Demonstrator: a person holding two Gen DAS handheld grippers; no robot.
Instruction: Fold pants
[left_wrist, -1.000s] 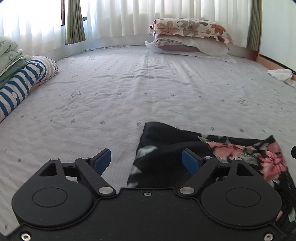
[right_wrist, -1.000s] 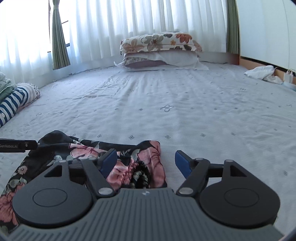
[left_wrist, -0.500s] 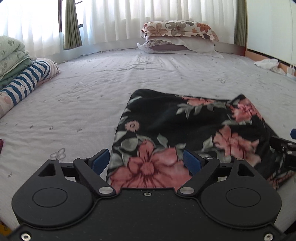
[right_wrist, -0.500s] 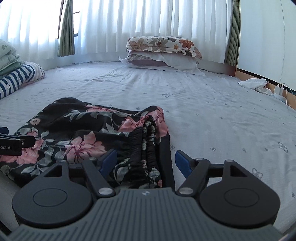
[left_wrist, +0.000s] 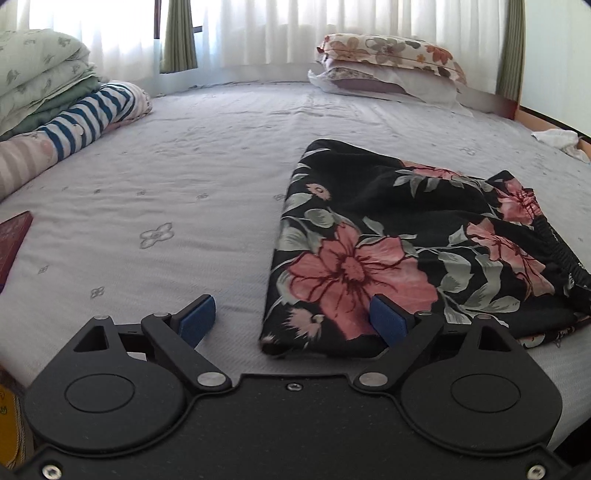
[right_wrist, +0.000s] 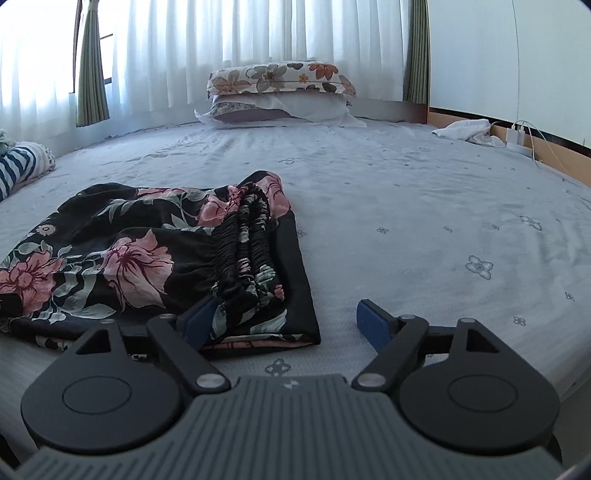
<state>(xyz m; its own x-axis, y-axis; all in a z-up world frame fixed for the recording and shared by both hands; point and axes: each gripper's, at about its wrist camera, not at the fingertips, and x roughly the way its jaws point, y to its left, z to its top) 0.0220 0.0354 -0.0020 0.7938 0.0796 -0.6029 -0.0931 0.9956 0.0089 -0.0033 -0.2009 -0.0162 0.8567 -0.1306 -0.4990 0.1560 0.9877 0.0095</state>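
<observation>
Left wrist view shows the pants (left_wrist: 413, 251) lying folded on the bed (left_wrist: 184, 177), up and off toward 1 o'clock from the left tongs (left_wrist: 293, 319). The near left corner of the pants sits between the two blue pads, close to the right pad (left_wrist: 388, 319), but nothing is pinched. The left tongs are wide, and they have just been opening a bit more. They hold nothing.

Right wrist view shows the same pants (right_wrist: 155, 254) up and off toward 10 o'clock from the right tongs (right_wrist: 286, 321). The bunched waistband (right_wrist: 245, 240) runs away from the tongs, toward 12 o'clock. The near right corner of the pants lies between the pads, beside the left pad (right_wrist: 199, 321). It looks to be just over that pad, though I cannot tell if they touch. These tongs are wide too, have also just been opening, and hold nothing.

So the pants lie between the two tongs, and their long side runs across, from 9 o'clock to 3 o'clock. Each hand is near its own end: left by the plain folded edge, right by the waistband. I think neither is much nearer.

The pillows (right_wrist: 280, 92) sit far off at 12 o'clock. The pants look folded small already, so maybe the job is nearly done.
</observation>
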